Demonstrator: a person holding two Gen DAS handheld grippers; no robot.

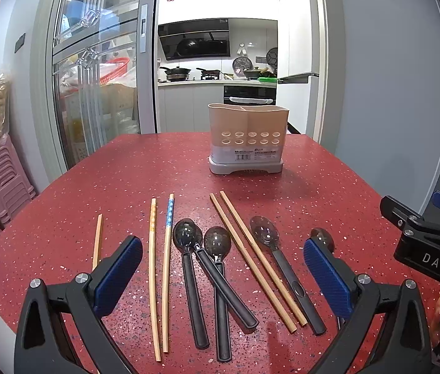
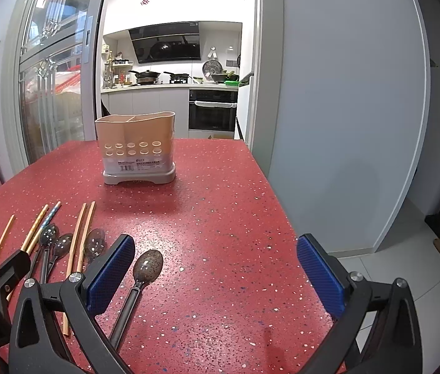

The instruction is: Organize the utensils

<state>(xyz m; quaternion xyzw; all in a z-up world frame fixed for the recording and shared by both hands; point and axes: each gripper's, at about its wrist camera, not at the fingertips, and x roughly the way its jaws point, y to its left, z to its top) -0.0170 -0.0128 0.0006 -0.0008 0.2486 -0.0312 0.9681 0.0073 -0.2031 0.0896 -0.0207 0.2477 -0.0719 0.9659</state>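
Left wrist view: left gripper (image 1: 223, 277), fingers spread empty, should descend squarely over black-handled spoons (image 1: 203, 268); beige plastic caddy (image 1: 248, 138) at twelve o'clock; right gripper (image 2: 215, 275) also gapes empty.

Pink stools (image 1: 0, 180); oven (image 2: 212, 110); woks (image 1: 176, 71) on stove.

Counted on the red table (image 1: 126, 171): five chopsticks, one single (image 1: 97, 240) at 9 o'clock, one patterned pair (image 1: 159, 274), one plain pair (image 1: 255, 258). Four dark spoons: three (image 1: 213, 268) grouped centrally, one (image 2: 140, 283) at 3 o'clock. One two-compartment utensil holder (image 1: 247, 138) at 12 o'clock.
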